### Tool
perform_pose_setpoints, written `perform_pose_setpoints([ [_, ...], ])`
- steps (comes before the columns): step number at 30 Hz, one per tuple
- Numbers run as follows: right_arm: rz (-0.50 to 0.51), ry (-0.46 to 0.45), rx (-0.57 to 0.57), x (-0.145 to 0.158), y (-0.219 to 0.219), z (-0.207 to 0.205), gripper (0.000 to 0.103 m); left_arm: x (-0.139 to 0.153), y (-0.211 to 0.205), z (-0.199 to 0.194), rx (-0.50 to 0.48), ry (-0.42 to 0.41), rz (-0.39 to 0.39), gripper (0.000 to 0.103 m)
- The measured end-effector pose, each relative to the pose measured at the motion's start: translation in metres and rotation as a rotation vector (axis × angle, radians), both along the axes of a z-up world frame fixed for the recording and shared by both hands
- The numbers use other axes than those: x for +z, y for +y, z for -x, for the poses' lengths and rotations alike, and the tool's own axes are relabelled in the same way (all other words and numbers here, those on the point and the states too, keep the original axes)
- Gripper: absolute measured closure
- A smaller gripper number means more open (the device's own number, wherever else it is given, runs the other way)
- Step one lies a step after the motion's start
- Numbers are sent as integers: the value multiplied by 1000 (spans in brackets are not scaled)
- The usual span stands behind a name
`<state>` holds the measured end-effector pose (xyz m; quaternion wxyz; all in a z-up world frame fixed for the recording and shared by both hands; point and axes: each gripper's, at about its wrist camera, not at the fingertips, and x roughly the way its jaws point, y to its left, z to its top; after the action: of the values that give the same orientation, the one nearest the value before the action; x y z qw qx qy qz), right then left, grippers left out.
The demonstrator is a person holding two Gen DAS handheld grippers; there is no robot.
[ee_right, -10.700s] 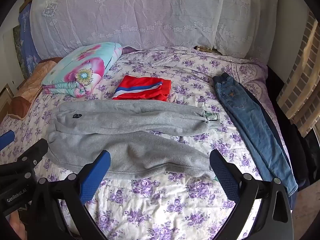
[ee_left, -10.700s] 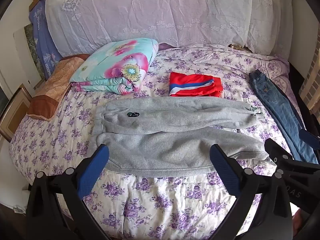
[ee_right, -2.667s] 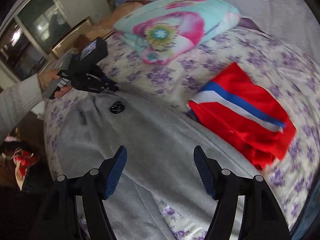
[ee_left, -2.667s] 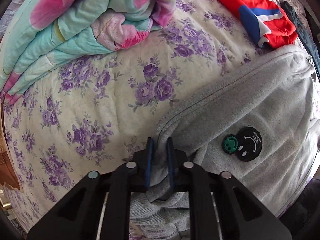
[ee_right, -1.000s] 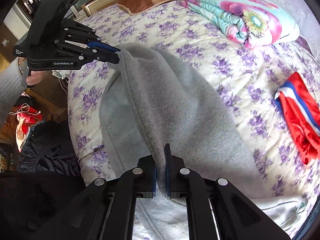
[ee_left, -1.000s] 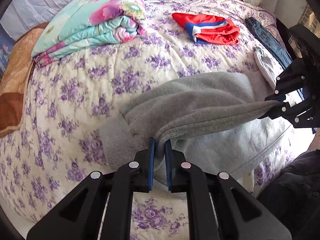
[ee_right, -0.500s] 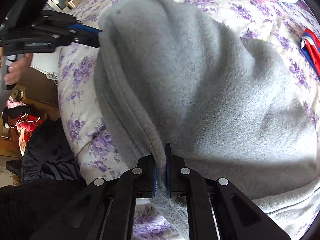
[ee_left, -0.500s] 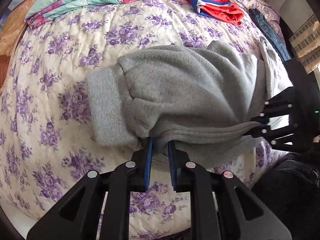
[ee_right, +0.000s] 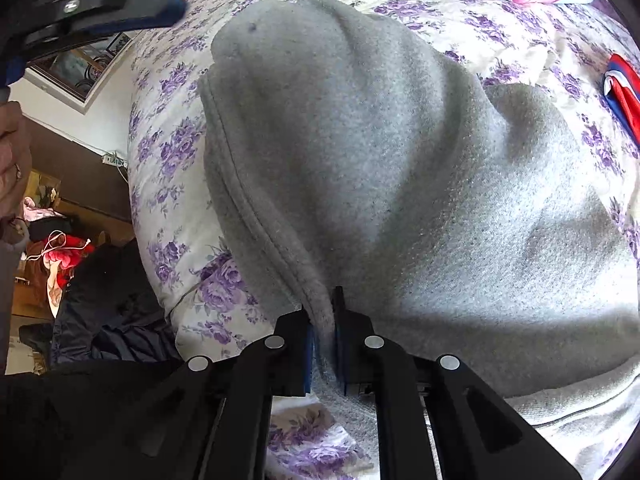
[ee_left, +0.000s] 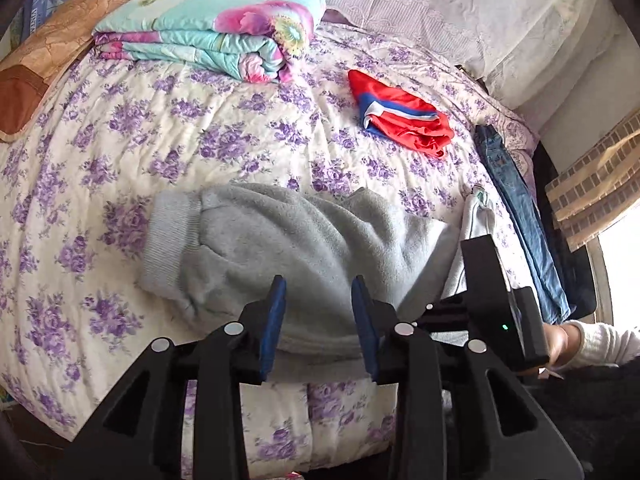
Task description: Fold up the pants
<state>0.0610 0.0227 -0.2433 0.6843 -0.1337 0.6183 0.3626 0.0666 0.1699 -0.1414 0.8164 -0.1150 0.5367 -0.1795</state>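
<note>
The grey sweatpants [ee_left: 304,252] lie folded lengthwise in a bunched heap near the bed's front edge; they fill the right wrist view [ee_right: 400,160]. My left gripper [ee_left: 318,312] is open and empty, just above the near edge of the pants. My right gripper [ee_right: 322,320] is shut on the grey fabric's seamed edge near the mattress edge. The right gripper's body [ee_left: 492,296] shows at the right of the pants in the left wrist view. The left gripper's blue finger [ee_right: 120,12] shows at the upper left of the right wrist view.
On the floral bedspread [ee_left: 180,140] lie a folded turquoise quilt [ee_left: 216,36], a folded red, white and blue garment [ee_left: 404,116] and blue jeans [ee_left: 520,216] along the right side. Dark clothes [ee_right: 100,312] lie on the floor beside the bed.
My left gripper has opened and let go of the grey pants, then drawn back a little. The pants now rest on the bed. My right gripper still grips the fabric.
</note>
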Motion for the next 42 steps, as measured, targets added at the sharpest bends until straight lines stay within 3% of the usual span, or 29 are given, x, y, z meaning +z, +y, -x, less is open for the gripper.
perform_pose_setpoints([
  [3, 11, 14, 2, -11, 0, -1, 90, -56, -18, -16, 37, 157, -62, 71],
  [4, 4, 19, -14, -16, -2, -2, 89, -80, -19, -19, 50, 236, -92, 74],
  [5, -12, 36, -40, -19, -6, -3, 86, -100, -18, -20, 69, 290, -111, 85],
  [7, -55, 75, -75, -16, -12, -4, 73, -104, -7, -16, 118, 277, -54, 87],
  [9, -52, 85, -77, -6, -15, -1, 53, -104, 7, -14, 162, 307, 11, 93],
  [11, -28, 51, -59, 8, -16, 3, 52, -105, 14, -10, 184, 316, 20, 101],
  [13, -59, 27, -62, 25, -18, 2, 52, -103, 11, -4, 173, 300, -10, 101],
  [14, -88, 15, -75, 32, -21, -1, 56, -101, 7, -2, 163, 291, -39, 101],
  [15, -109, 3, -85, 37, -21, -4, 78, -100, 2, 0, 152, 280, -71, 101],
  [16, -106, -5, -89, 37, -20, -7, 91, -97, -1, 2, 144, 272, -97, 101],
  [17, -84, -8, -96, 32, -18, -10, 97, -96, -3, 4, 140, 267, -116, 101],
  [19, -54, 21, -95, 12, -7, -11, 97, -95, -4, 4, 140, 264, -127, 101],
  [21, -3, 107, -70, -21, 3, -3, 98, -98, -3, 5, 134, 275, -108, 101],
  [22, 1, 73, -69, -25, 4, 2, 98, -101, -5, 6, 130, 284, -107, 101],
  [26, 0, 96, -82, -8, -2, -7, 95, -100, -9, 10, 118, 250, -148, 101],
  [28, -10, 80, -117, 14, -20, -19, 95, -101, -7, 9, 120, 256, -142, 101],
  [29, -16, 53, -145, 32, -34, -27, 91, -102, -6, 8, 121, 260, -136, 101],
  [31, 2, -12, -240, 65, -76, -50, 60, -103, -5, 7, 117, 260, -129, 101],
  [32, 29, -49, -307, 77, -103, -63, 38, -104, -4, 8, 116, 258, -129, 101],
  [33, 70, -75, -368, 85, -129, -78, 30, -104, -5, 7, 115, 254, -132, 101],
  [37, 282, -23, -653, 73, -227, -136, 30, -105, -10, 5, 113, 244, -151, 101],
  [39, 292, 73, -817, 63, -271, -158, 37, -105, -12, 3, 106, 244, -160, 101],
  [42, 313, 164, -935, 46, -295, -171, 37, -105, -14, 2, 101, 243, -160, 101],
])
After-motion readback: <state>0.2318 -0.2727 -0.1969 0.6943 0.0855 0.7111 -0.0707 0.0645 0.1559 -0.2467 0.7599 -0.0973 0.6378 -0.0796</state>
